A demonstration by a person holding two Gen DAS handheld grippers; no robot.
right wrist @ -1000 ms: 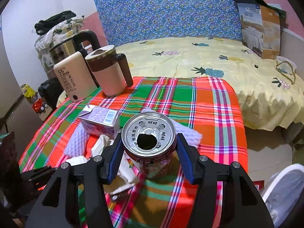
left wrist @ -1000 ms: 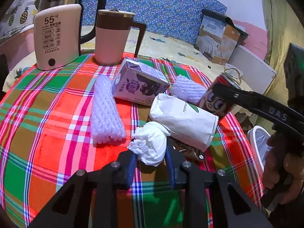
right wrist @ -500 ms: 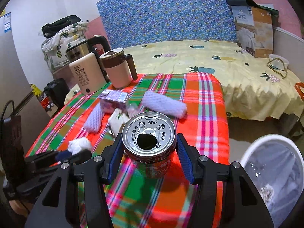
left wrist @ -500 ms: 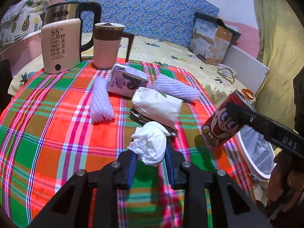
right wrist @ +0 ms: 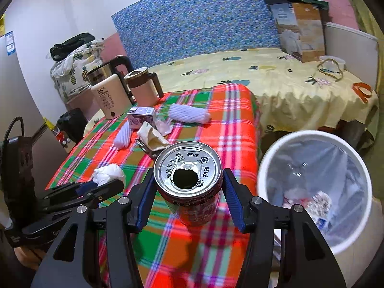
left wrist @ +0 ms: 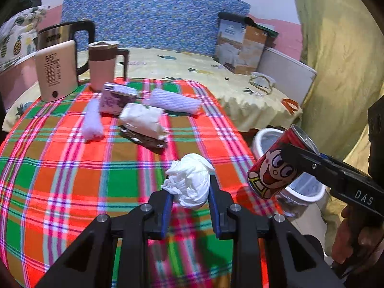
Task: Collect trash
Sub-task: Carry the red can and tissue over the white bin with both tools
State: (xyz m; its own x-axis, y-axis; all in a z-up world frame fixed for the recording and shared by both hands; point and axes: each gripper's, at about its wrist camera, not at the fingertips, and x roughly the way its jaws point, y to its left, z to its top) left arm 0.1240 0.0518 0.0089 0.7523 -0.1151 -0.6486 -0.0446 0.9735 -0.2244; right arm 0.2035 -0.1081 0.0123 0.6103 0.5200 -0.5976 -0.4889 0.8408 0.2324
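My left gripper (left wrist: 190,195) is shut on a crumpled white tissue (left wrist: 189,183), held above the plaid tablecloth (left wrist: 72,172) near its front right. My right gripper (right wrist: 188,189) is shut on an opened red drink can (right wrist: 188,168), held over the table's right edge beside the white trash bin (right wrist: 271,153). The can (left wrist: 273,168) and the bin (left wrist: 261,136) also show in the left wrist view. The left gripper with the tissue (right wrist: 108,172) shows in the right wrist view.
On the table lie a purple carton (left wrist: 116,97), two white foam nets (left wrist: 92,121) (left wrist: 172,99), a white paper bag (left wrist: 144,120) on a dark wrapper, a kettle (left wrist: 56,69) and a pink mug (left wrist: 103,68). A bed (right wrist: 276,81) stands behind.
Both grippers have pulled back from the trash pile toward the table's right edge, carrying the tissue and the can. The trash bin has come into view beside the can.
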